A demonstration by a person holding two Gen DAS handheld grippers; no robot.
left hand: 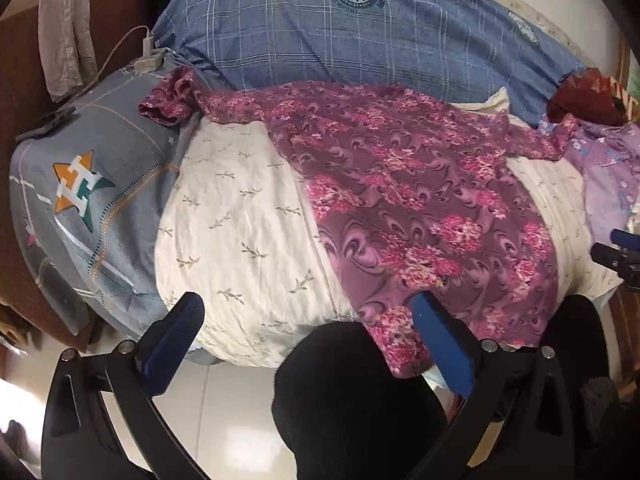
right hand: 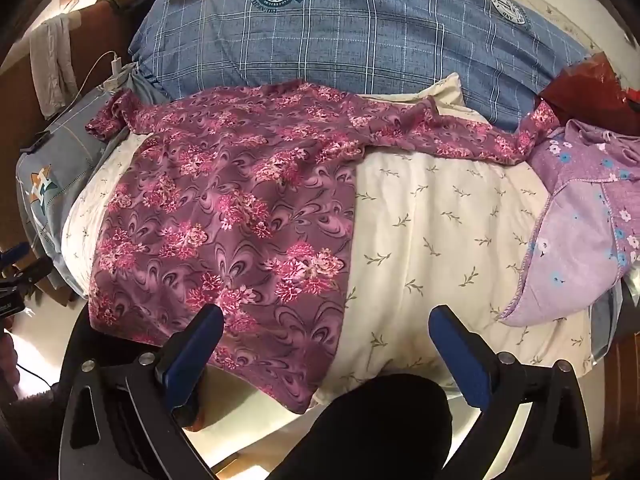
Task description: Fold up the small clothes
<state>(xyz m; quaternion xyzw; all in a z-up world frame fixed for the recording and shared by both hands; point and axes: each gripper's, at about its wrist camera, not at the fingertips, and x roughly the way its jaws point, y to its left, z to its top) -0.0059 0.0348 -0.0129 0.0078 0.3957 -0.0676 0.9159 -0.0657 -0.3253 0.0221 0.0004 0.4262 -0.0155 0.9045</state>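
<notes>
A purple shirt with pink flowers (left hand: pixel 420 200) lies spread flat on the white leaf-print sheet (left hand: pixel 240 208), sleeves out to both sides, hem hanging over the near bed edge. It also shows in the right wrist view (right hand: pixel 224 216). My left gripper (left hand: pixel 308 304) is open at the near edge, its right finger (left hand: pixel 436 320) over the shirt's lower left hem, its left finger over bare sheet. My right gripper (right hand: pixel 326 320) is open, its left finger (right hand: pixel 200 336) over the shirt's lower right hem, its right finger above bare sheet (right hand: pixel 440 240). Neither holds anything.
A blue plaid duvet (left hand: pixel 360 32) lies bunched at the back. A grey pillow with a star logo (left hand: pixel 80 184) is at the left, with a charger and cable (left hand: pixel 148 60). A lilac flowered garment (right hand: pixel 592 216) and a red bag (right hand: pixel 580 84) lie at the right. Black-clad knees are below.
</notes>
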